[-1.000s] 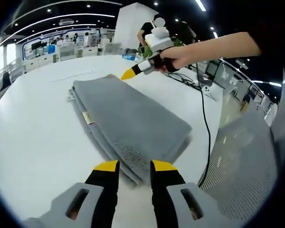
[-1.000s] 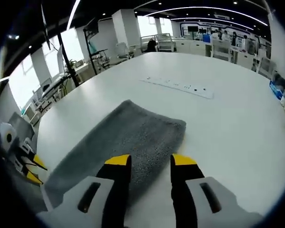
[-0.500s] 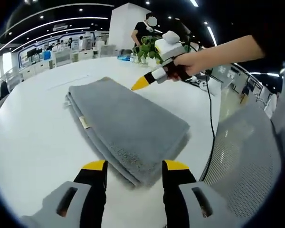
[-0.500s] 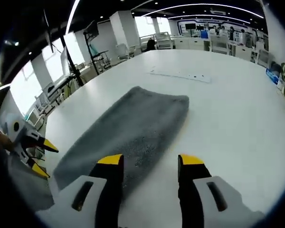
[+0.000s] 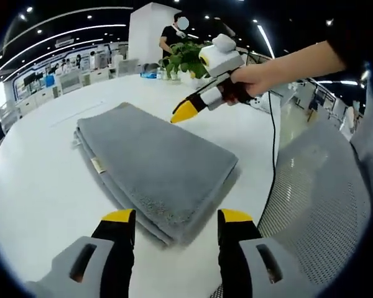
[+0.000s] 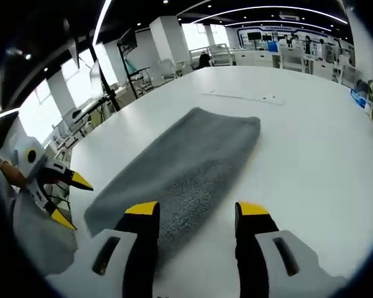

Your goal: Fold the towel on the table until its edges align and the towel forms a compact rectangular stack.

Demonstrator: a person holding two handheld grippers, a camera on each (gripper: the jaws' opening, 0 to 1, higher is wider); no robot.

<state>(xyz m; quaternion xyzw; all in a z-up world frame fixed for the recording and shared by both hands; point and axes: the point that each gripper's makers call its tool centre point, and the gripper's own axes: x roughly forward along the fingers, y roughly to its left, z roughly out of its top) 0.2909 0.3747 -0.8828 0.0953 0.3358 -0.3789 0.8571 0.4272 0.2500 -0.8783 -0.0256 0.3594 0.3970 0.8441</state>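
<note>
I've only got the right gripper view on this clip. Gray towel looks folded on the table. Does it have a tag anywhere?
Observer: Yes, the towel shows a small tag on its layered long edge.
Operator: Is my right gripper gripping it?
Observer: No, the right gripper hovers above the towel's far side, holding nothing.
Operator: And what's behind that gripper?
Observer: A potted plant at the table's far edge.

An open-plan office hall is stretching out around the white worktop [image 6: 311, 149]: ceiling light strips [image 6: 267, 7] are glowing, rows of desks and chairs [image 6: 286, 59] are lining the back, a potted plant [image 5: 185, 57] is standing nearby.
</note>
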